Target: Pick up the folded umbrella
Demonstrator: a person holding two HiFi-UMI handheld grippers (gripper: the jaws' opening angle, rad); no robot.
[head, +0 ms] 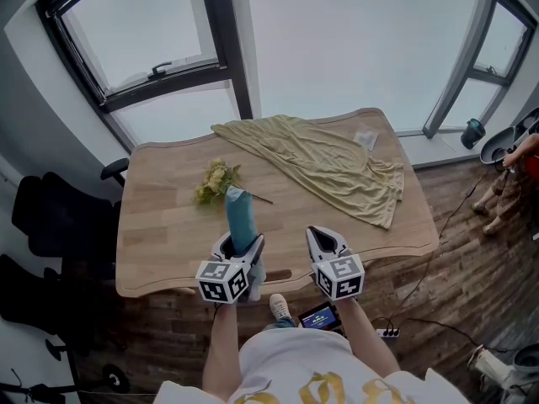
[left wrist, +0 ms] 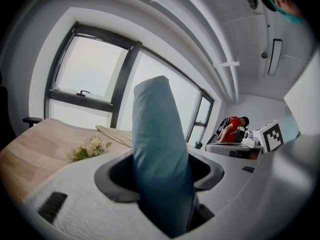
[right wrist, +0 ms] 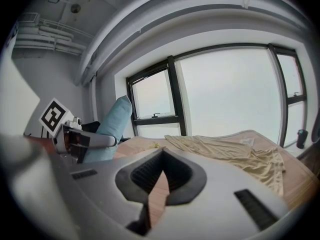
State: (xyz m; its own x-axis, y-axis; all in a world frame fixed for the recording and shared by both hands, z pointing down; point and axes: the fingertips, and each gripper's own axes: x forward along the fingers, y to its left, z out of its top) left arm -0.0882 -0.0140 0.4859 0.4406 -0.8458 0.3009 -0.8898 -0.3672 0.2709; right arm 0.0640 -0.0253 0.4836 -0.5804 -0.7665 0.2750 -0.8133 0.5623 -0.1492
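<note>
The folded umbrella point(head: 240, 215), in a teal sleeve, stands tilted above the near edge of the wooden table point(head: 168, 225). My left gripper point(head: 241, 244) is shut on its lower part, and the sleeve fills the gap between the jaws in the left gripper view, the umbrella point(left wrist: 160, 149) rising past the left gripper point(left wrist: 161, 174). In the right gripper view the same umbrella point(right wrist: 111, 126) leans at the left. My right gripper point(head: 321, 235) hovers beside it to the right, its jaws closed to a point with nothing between them point(right wrist: 162, 156).
A beige cloth point(head: 328, 162) lies spread over the table's far right half, with a small clear packet point(head: 365, 139) on it. A bunch of pale flowers point(head: 215, 182) lies just beyond the umbrella. A black chair point(head: 50, 217) stands left; a person point(head: 522, 154) sits far right.
</note>
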